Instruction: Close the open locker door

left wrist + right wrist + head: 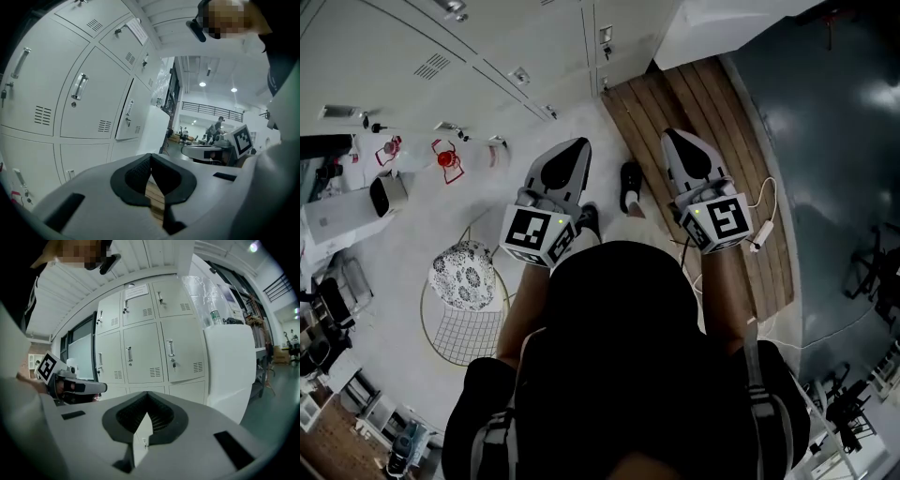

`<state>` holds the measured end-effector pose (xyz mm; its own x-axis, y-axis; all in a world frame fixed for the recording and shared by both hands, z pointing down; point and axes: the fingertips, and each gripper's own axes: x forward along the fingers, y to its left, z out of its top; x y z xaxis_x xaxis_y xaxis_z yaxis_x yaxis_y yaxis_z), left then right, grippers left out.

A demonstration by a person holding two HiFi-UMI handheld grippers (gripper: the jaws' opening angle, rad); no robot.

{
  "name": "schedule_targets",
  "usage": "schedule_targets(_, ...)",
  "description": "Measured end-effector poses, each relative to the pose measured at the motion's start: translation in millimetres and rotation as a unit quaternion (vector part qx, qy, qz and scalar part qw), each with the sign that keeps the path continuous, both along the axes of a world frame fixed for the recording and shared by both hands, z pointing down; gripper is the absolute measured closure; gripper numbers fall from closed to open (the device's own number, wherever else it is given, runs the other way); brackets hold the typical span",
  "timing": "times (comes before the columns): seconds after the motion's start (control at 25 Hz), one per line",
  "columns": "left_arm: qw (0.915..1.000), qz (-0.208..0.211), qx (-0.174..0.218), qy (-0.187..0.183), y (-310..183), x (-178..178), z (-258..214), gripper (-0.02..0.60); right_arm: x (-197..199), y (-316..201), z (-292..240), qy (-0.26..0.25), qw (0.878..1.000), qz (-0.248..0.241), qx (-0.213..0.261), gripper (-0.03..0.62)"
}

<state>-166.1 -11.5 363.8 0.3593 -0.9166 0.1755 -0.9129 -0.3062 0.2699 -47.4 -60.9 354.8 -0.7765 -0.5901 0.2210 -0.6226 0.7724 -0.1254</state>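
Locker door (185, 350) ajar: mid row, end col of the pale locker bank (140, 352), right beside the white cabinet (229, 366). In the left gripper view the same door (131, 117) stands out of the plane of its neighbours, swung out only a little. Head view shows the bank from above; can't tell there which door is off flush.

Jaws:
- left gripper (577, 145): clenched, pads meet at the tip, nothing btwn them. Only wood slats (154, 199) show through the lower gap.
- right gripper (675, 136): same, clenched & empty. Locker fronts show through its gap.
- Both point toward the bank, side by side, well apart from the door. No contact, so closing not begun.

Handling (judgement):
- Thin sheet-metal panel, prob light and stiff, should swing freely on its hinge.
- Painted face looks smooth, so a jaw tip may skid.
- Handle (170, 348) sits at the door's left edge w/ lock under it, so the hinge is prob on the cabinet side.
- No grasp needed: press w/ clenched jaws on the flat face near the handle edge, far from the hinge, for best leverage.
- Keep off the vent slots (197, 366), which are thin and may dent.
- Push steadily till flush, since a hard shove may rebound off the latch
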Motion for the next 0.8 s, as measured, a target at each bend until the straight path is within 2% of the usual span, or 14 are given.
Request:
schedule_targets(0.36, 0.9989, 0.04, 0.016, 0.017, 68.4, -21.8, -5.3, 0.565, -10.2, 81.0, -15.6, -0.003, 0.999, 0.052, 0.015, 0.589)
schedule_targets(0.52, 0.9975, 0.069, 0.012, 0.013, 87.3, -22.5, -0.9, 0.564, -5.2, 110.8, -13.8, -0.003, 0.997, 0.077, 0.019, 0.589)
schedule_targets(0.8, 0.9955, 0.089, 0.029, 0.012, 101.4, -21.3, -14.9, 0.565, 3.6, 140.5, -20.1, 0.002, 0.996, 0.092, 0.02, 0.589)
